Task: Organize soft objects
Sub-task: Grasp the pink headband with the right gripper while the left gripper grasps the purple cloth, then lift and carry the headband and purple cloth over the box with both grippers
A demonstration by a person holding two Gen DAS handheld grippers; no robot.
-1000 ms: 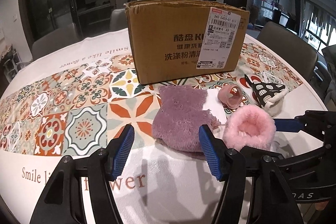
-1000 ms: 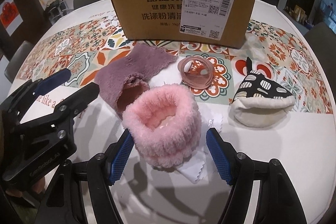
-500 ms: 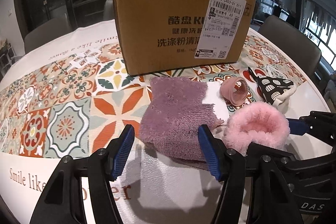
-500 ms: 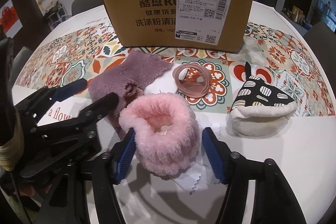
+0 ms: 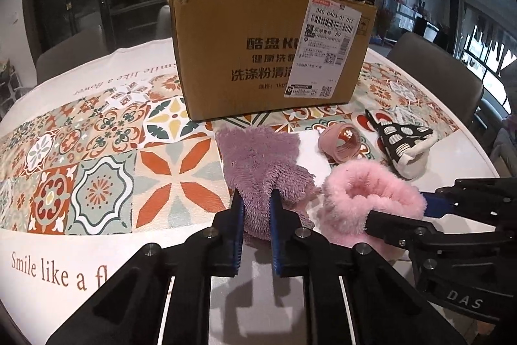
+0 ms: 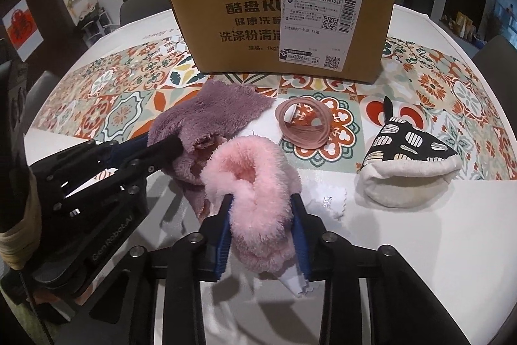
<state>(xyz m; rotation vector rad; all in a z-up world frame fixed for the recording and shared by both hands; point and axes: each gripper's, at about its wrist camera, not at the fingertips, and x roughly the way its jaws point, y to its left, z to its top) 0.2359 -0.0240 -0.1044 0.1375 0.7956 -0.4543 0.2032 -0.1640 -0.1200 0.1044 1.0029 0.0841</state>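
A purple fluffy cloth [image 5: 258, 157] lies on the patterned tablecloth in front of the cardboard box [image 5: 242, 54]. My left gripper [image 5: 257, 210] is closing, and its blue pads pinch the cloth's near end. Just right of it stands a pink fluffy cuff [image 6: 255, 177]. My right gripper [image 6: 262, 220] is closing too, squeezing the cuff's near side between its pads. In the right wrist view the left gripper's fingers [image 6: 161, 147] reach into the purple cloth [image 6: 210, 118].
A pink hair band [image 6: 303, 125] and a black patterned pouch with a cream rim [image 6: 410, 164] lie to the right, before the box [image 6: 252, 21]. A white paper scrap [image 6: 332, 206] sits beside the cuff. Chairs ring the round table [image 5: 97, 248].
Both grippers went from wide open to closed in on their items: the left now pinches the purple cloth, the right squeezes the pink cuff, which has narrowed.
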